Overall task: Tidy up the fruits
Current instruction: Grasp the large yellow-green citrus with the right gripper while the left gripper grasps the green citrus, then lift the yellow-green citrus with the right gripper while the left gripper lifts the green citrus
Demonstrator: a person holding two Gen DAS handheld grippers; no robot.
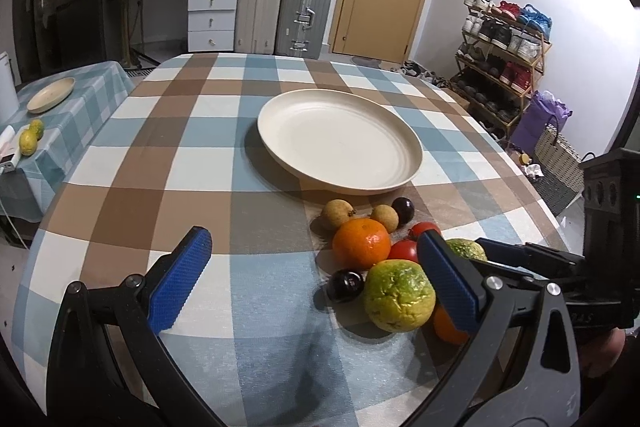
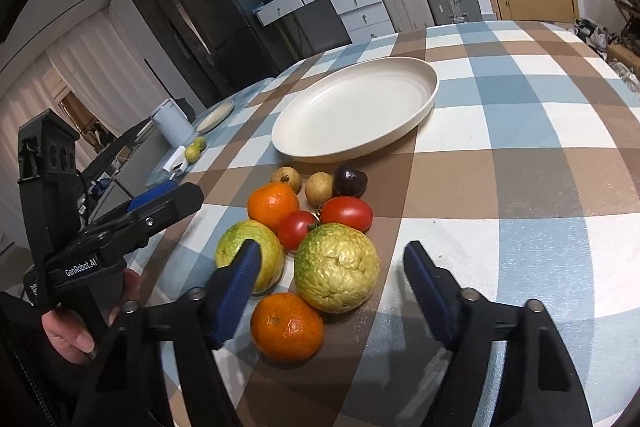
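- Presently, plate (image 1: 340, 143): cream, round, on the checked worktop (image 1: 192, 147); nothing lies in it, so by the look of things no fruit is yet sorted.
- Fruit cluster, all on the cloth just in front of the plate, none lifted:
  - two bumpy green-yellow citrus, the near one (image 2: 337, 267) and the left one (image 2: 250, 253);
  - two oranges, near (image 2: 287, 327) and far (image 2: 273, 206);
  - two red tomatoes (image 2: 346, 213), touching each other;
  - two small tan fruits (image 2: 319, 188) next to the plate's edge;
  - two dark plums, one by the plate (image 2: 350, 181), one beside the left citrus (image 1: 345, 285).
- Right gripper (image 2: 332, 263): jaws parted and straddling the near bumpy citrus, pads not visibly pressing it; nothing held.
- Left gripper (image 1: 316, 271): jaws wide apart, over the cluster's left side; nothing between the pads.
- Side table (image 1: 80, 99): second plate and two more citrus, well apart from the work.
- Judgement: task at its start; the first pick appears in hand, and every fruit is left to move, presumably into the plate.
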